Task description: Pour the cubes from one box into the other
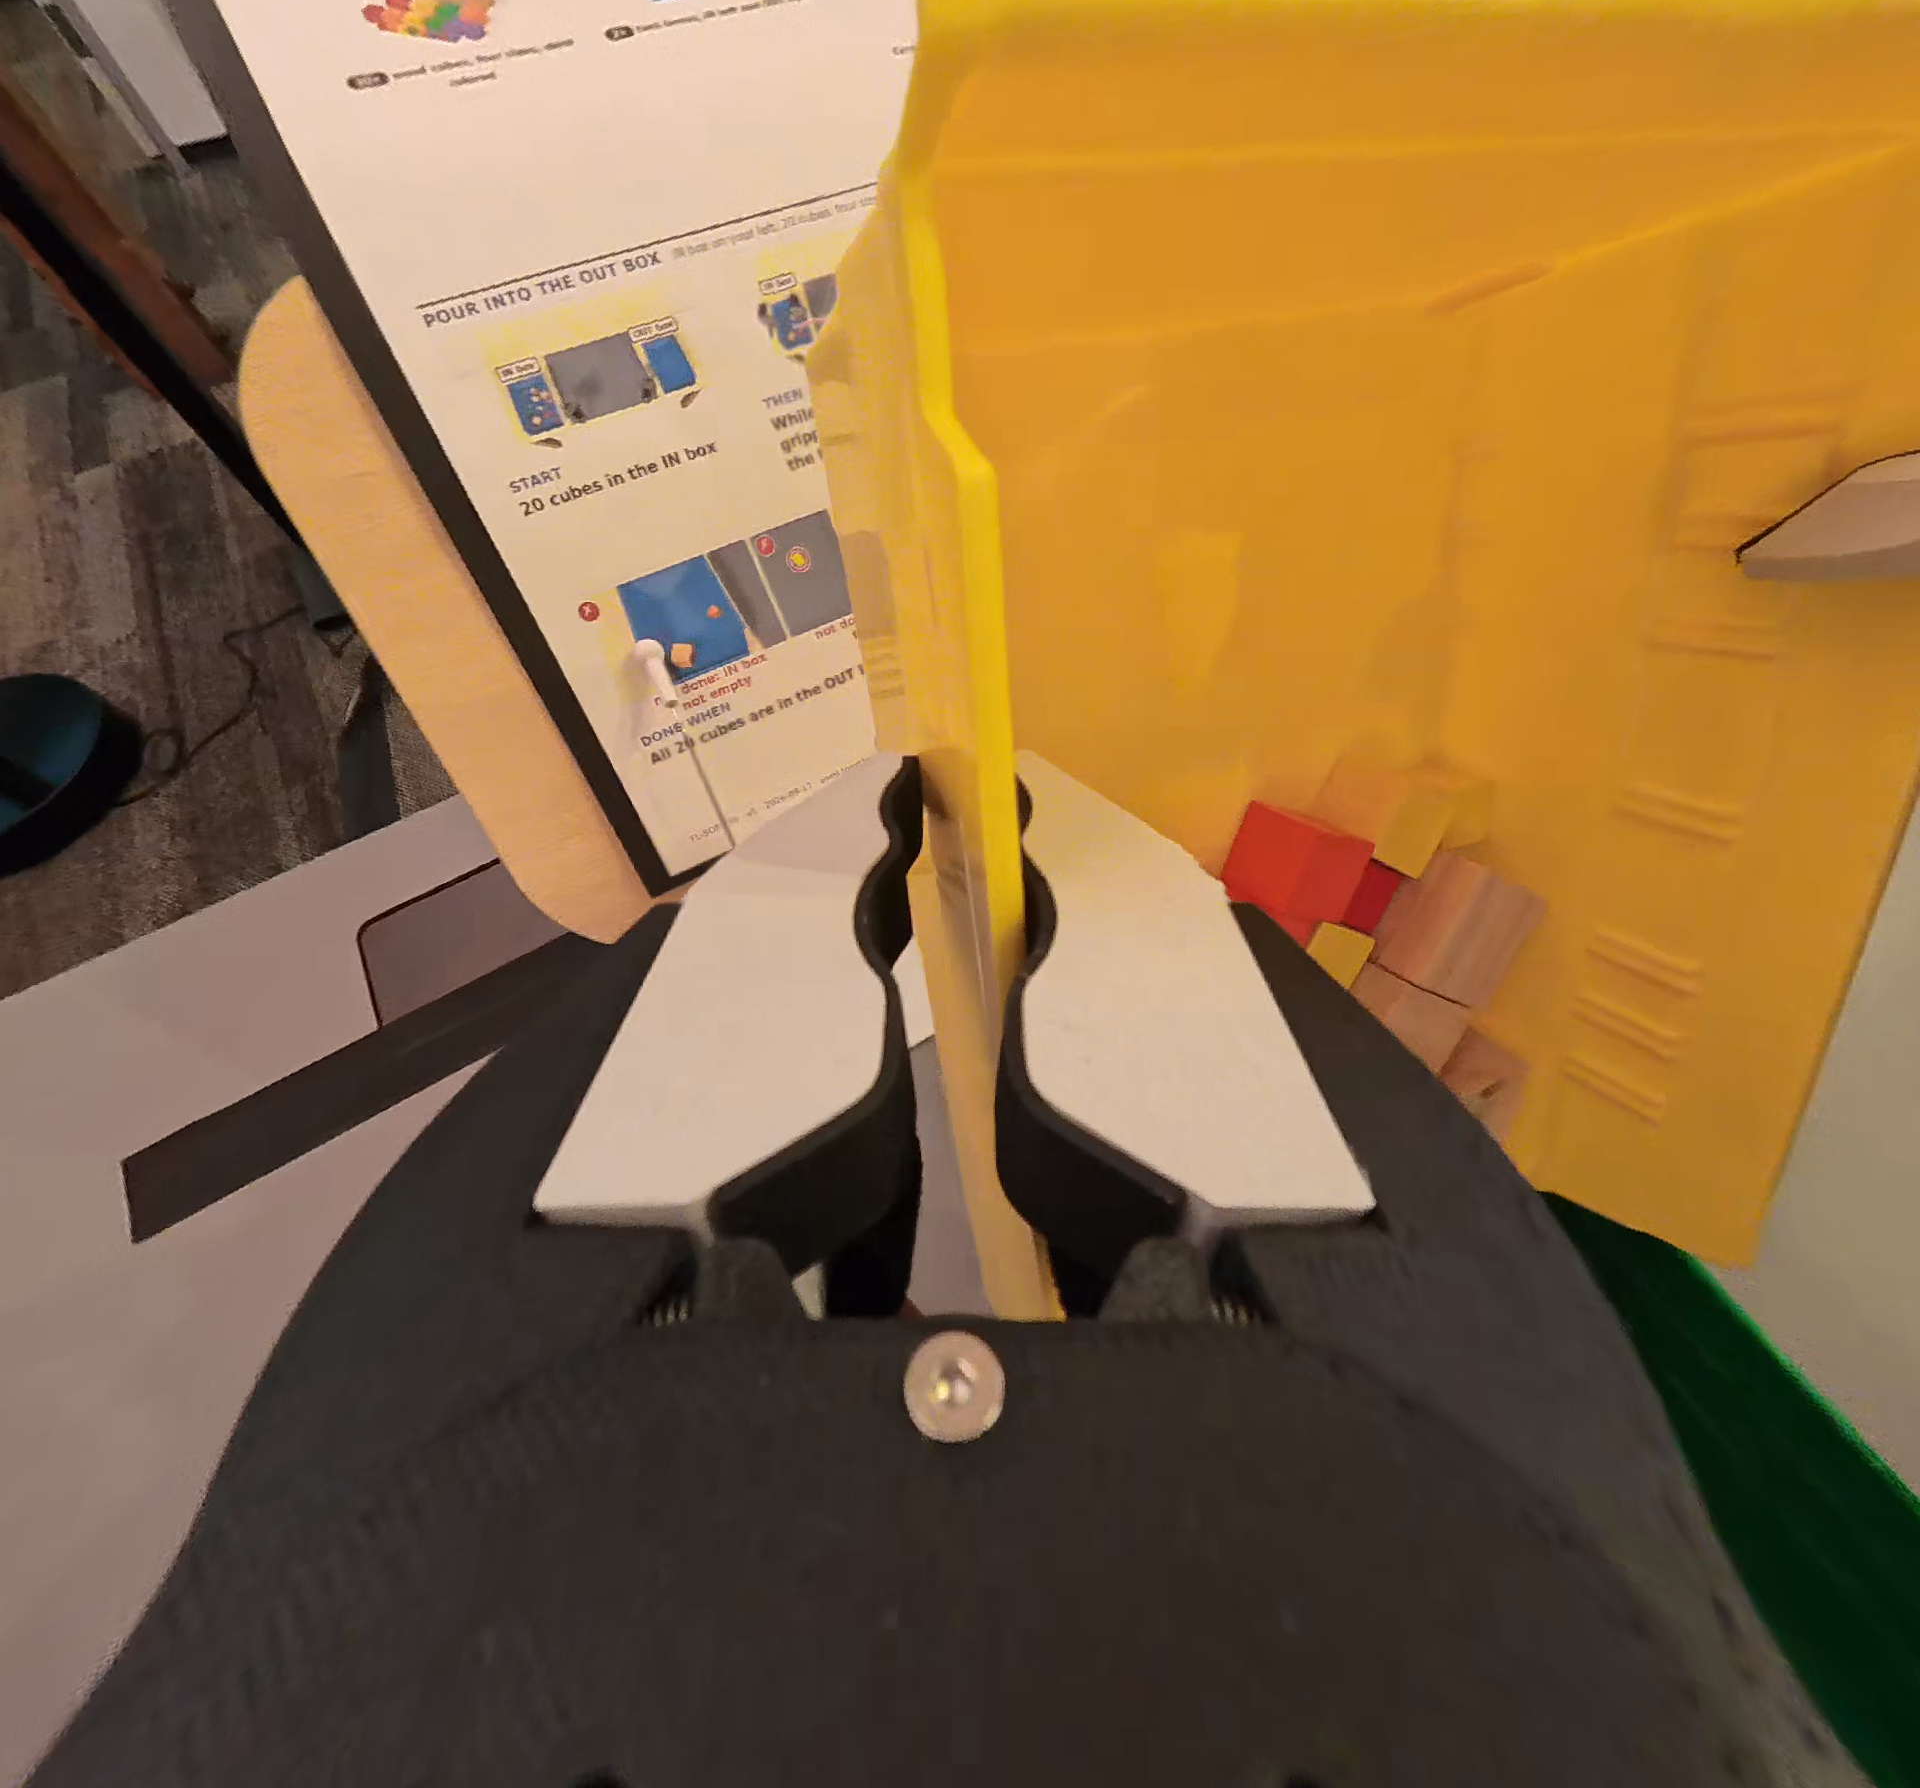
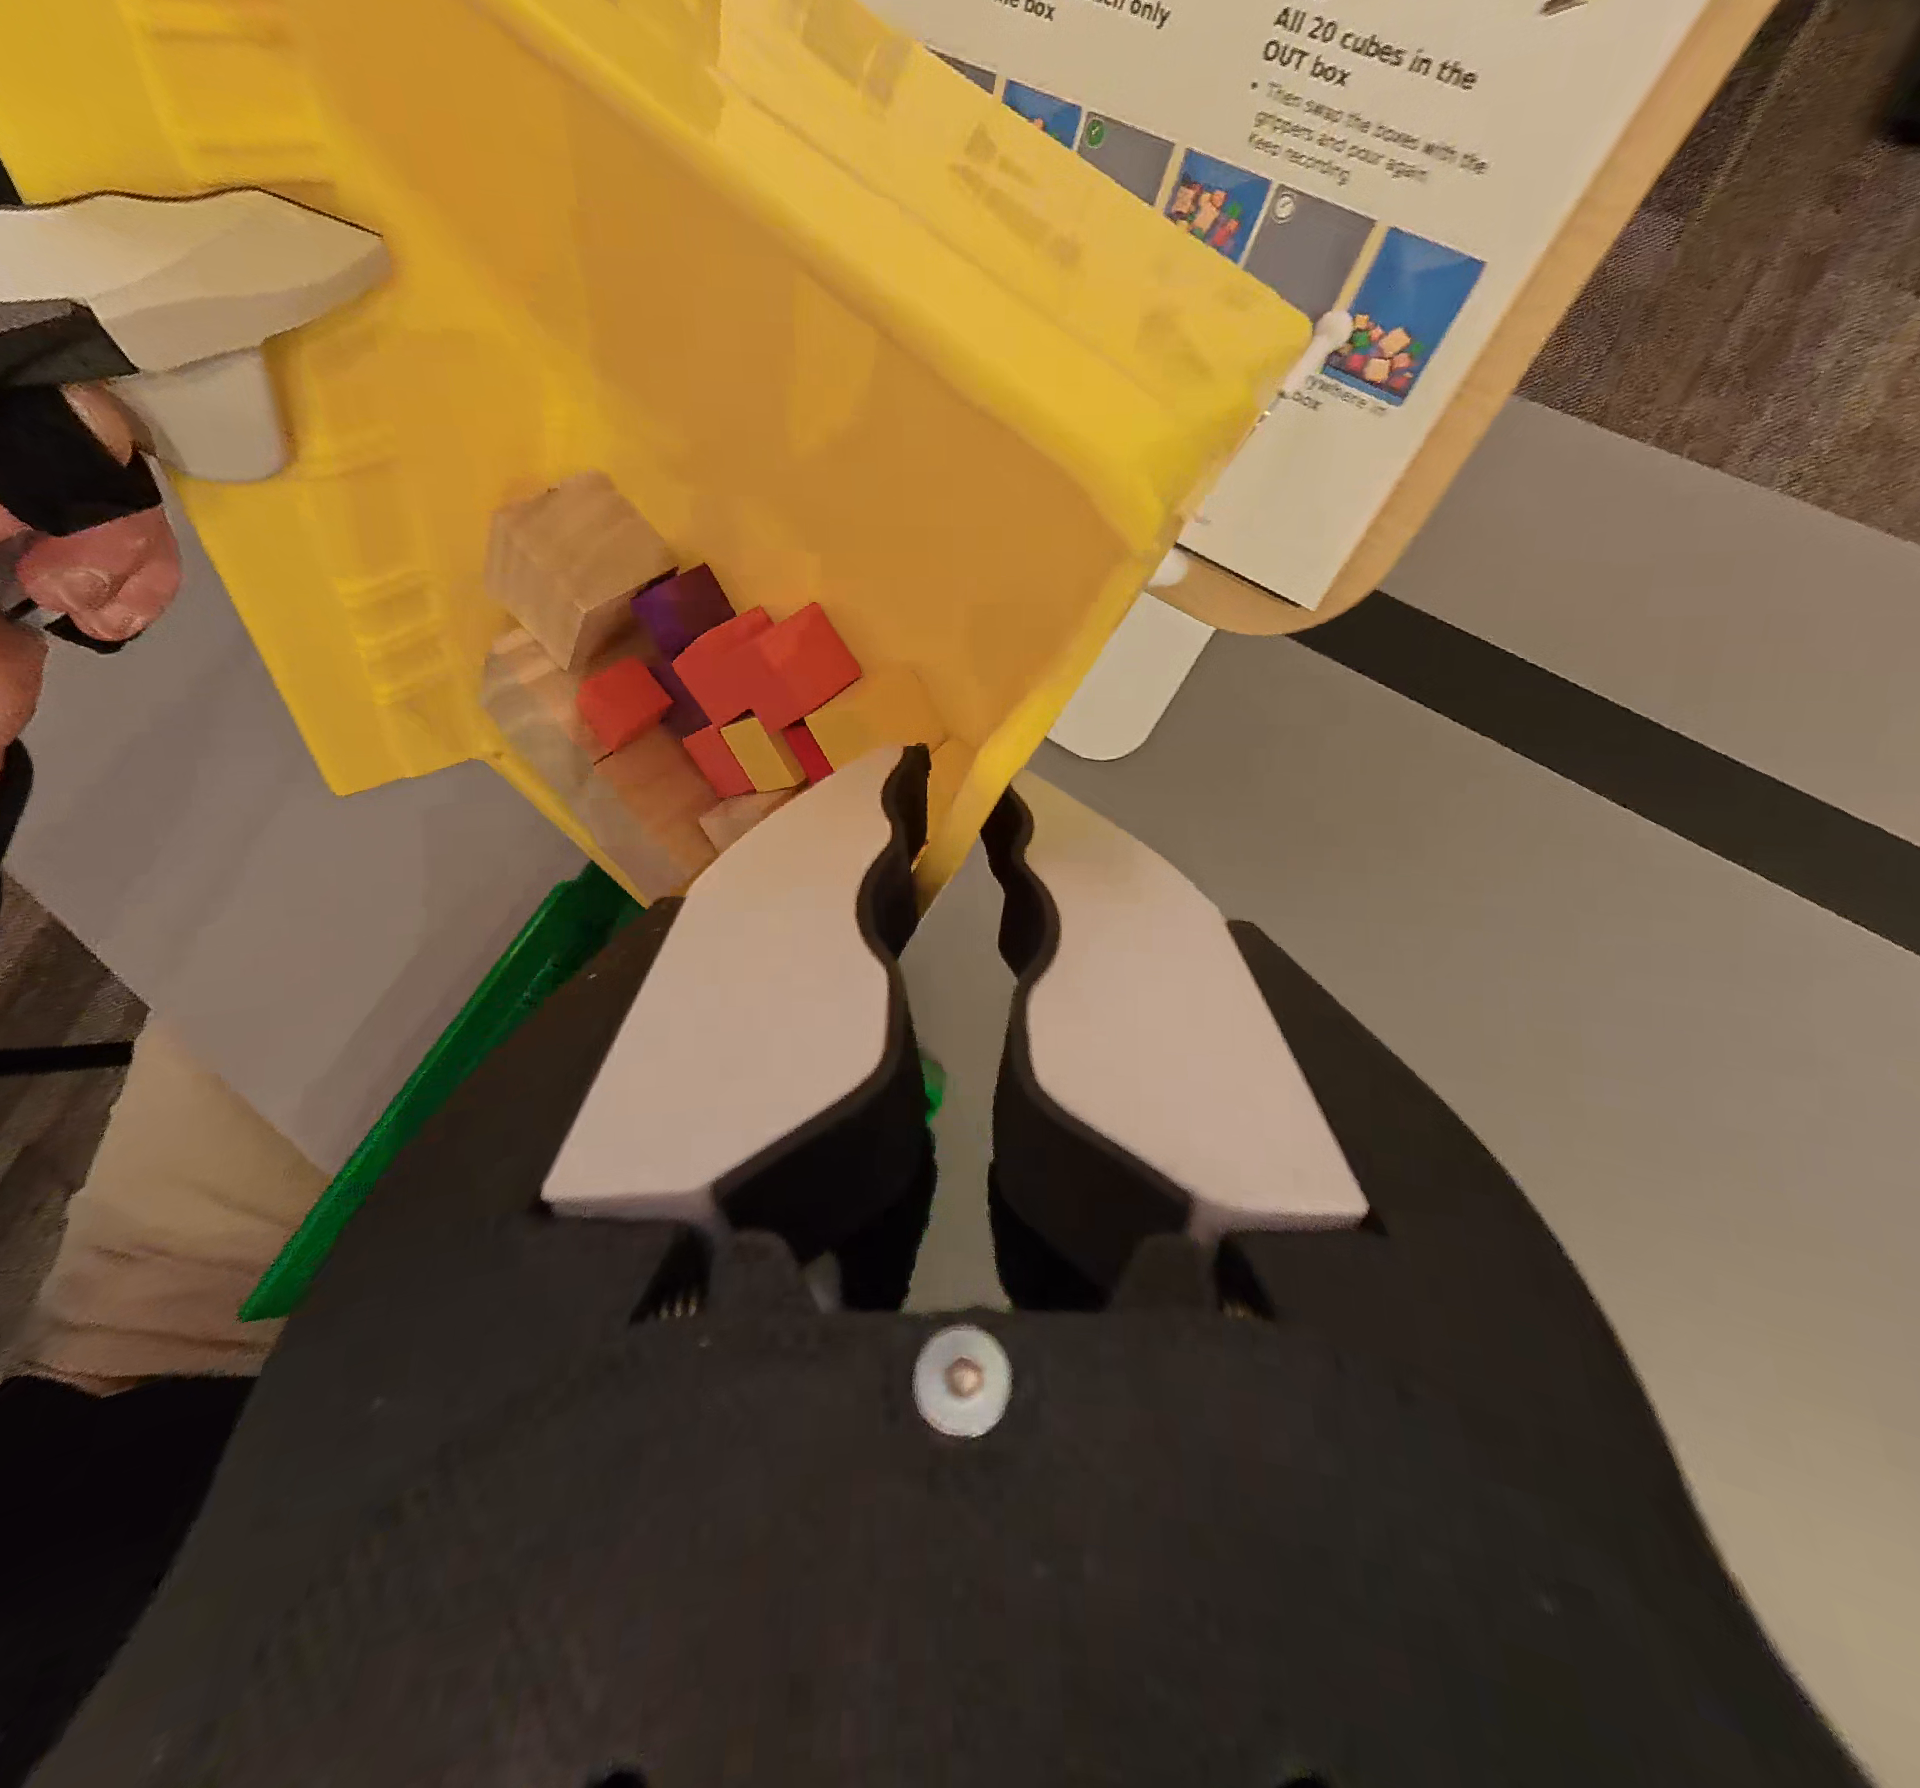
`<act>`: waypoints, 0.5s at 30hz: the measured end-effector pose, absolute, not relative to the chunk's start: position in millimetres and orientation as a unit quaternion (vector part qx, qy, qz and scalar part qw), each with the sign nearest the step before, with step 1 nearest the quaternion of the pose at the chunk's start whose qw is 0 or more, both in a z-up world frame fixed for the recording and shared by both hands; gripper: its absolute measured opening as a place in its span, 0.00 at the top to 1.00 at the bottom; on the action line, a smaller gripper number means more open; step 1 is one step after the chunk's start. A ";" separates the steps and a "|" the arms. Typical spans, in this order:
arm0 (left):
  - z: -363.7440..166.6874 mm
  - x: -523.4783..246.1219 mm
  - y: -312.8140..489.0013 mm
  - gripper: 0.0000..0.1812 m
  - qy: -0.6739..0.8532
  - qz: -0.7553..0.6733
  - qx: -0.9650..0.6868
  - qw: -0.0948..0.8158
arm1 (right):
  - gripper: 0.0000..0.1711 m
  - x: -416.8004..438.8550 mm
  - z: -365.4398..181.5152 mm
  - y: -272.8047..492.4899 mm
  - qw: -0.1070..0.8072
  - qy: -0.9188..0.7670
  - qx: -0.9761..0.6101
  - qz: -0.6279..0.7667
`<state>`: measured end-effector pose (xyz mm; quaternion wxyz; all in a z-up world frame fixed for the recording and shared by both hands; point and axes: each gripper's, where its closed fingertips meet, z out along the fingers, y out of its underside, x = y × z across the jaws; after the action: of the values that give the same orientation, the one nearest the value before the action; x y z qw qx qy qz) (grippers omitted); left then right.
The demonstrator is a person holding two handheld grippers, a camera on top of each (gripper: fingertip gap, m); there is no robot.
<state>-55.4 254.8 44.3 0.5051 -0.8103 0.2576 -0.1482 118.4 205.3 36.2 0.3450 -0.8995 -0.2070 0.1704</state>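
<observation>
Both hand-held grippers, left point(image 1: 966, 845) & right point(image 2: 951, 803), pinch yellow box point(image 1: 1351, 388) walls; tipped steep, cubes point(image 2: 717, 689) bunched low — cubes cld overshoot green box point(image 2: 457, 1063).

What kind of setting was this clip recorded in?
Probably an office-type room set up as a data-collection station: a printed instruction sheet propped on a wooden board, a plain grey table, and carpet floor alongside.
</observation>
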 end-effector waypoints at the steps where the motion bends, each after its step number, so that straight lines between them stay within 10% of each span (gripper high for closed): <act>1: 42.4 -53.0 252.6 0.93 0.262 -0.145 -0.807 0.509 | 0.97 121.1 36.3 203.1 0.351 -0.206 -0.899 0.162; 15: 33.5 -40.1 234.7 0.93 0.241 -0.169 -0.767 0.570 | 0.97 133.9 35.7 185.7 0.411 -0.203 -0.882 0.108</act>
<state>-40.1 234.7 33.5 0.5698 -0.7673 0.2410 -0.1688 133.9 185.7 35.7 0.4111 -0.8820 -0.2033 0.1083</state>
